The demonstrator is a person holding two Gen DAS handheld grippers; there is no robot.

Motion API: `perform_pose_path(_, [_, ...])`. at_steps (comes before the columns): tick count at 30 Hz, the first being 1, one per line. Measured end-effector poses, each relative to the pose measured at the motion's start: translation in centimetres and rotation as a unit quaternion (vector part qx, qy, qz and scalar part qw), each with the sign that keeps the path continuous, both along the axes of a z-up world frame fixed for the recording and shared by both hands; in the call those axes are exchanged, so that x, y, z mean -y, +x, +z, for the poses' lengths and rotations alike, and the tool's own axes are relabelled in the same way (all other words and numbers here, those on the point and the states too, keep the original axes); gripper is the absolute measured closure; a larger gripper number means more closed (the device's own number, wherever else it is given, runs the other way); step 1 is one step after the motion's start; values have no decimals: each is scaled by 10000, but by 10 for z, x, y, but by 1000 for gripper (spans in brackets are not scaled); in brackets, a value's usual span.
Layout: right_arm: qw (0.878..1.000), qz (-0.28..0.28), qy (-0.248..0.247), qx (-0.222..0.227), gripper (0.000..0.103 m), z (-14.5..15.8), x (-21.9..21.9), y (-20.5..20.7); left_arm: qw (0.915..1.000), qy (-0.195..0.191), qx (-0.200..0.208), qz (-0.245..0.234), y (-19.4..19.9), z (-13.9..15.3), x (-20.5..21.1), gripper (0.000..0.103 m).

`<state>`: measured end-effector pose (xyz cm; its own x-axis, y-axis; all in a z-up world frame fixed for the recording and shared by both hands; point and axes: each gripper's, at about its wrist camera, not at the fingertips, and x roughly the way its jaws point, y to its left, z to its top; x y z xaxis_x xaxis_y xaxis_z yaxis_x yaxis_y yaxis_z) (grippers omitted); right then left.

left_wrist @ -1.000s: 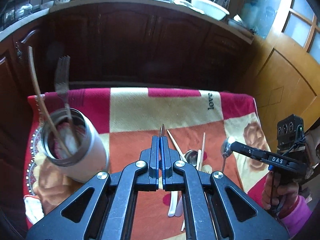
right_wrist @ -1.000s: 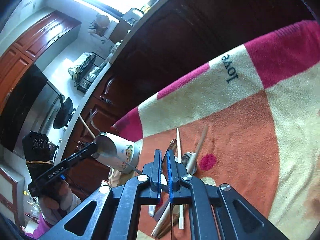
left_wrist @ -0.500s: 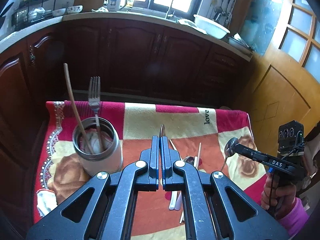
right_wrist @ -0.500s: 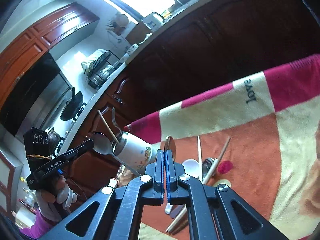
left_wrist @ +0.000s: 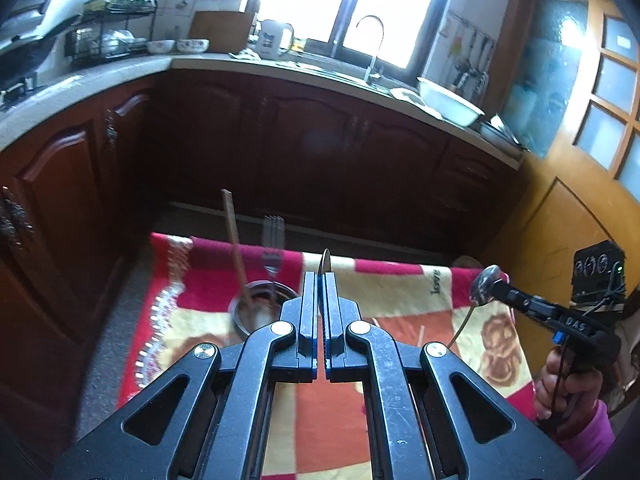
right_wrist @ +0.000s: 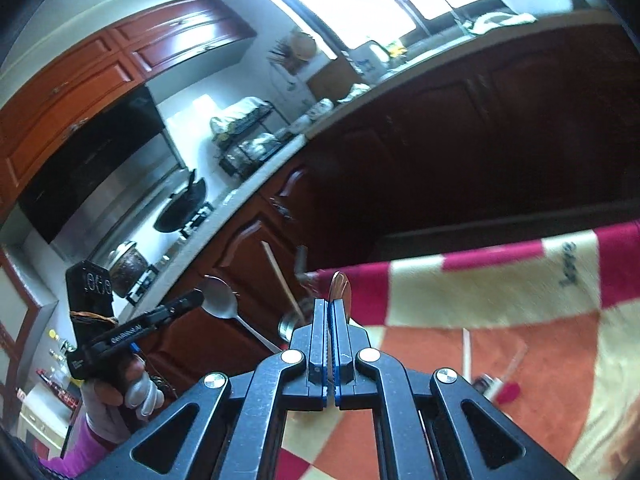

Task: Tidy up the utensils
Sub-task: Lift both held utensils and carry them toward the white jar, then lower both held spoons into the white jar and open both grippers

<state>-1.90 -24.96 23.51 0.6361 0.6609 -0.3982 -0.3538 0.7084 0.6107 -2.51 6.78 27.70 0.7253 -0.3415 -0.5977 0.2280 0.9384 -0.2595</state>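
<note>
Both hand-held grippers sit higher and further back than 1.0 s ago: the cloth (left_wrist: 400, 296) now fills far less of each view and much more kitchen shows. Left hand-held gripper (left_wrist: 320, 280) is clenched on a metal spoon (right_wrist: 220, 300); right hand-held gripper (right_wrist: 331, 308) is clenched on a second spoon (left_wrist: 486, 280), bowl up past the fingertips. Steel cup (left_wrist: 262, 312), big at frame left earlier, is now small and partly behind the left fingers (left_wrist: 308, 300); fork (left_wrist: 273, 248) and wooden stick (left_wrist: 234, 240) stand in it. Loose chopsticks (right_wrist: 466, 352) lie on the checked red, cream and orange cloth, which covers the desk. Room: dark wood cabinets (left_wrist: 320, 152), pale countertop (left_wrist: 80, 92) with sink tap (left_wrist: 372, 48) under a bright window, dish rack (left_wrist: 112, 32), white basin (left_wrist: 448, 100), wok on stove (right_wrist: 180, 208), wooden door (left_wrist: 580, 160) at right.
</note>
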Motion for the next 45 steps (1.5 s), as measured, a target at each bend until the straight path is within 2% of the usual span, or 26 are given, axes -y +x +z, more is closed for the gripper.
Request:
perform_pose_path(14, [9976, 610, 71, 316, 102, 42, -87, 58, 9980, 291, 156, 541, 25, 19, -46, 103])
perform_pose_path(24, [9949, 900, 212, 393, 102, 57, -135, 98, 9963, 576, 192, 610, 54, 21, -51, 103])
perform_pose_path(30, [9940, 975, 418, 249, 102, 44, -148, 119, 9963, 675, 30, 530, 68, 6, -43, 103])
perform_pose_path(45, [9946, 973, 177, -311, 102, -13, -154, 139, 9942, 968, -378, 273, 88, -29, -26, 102])
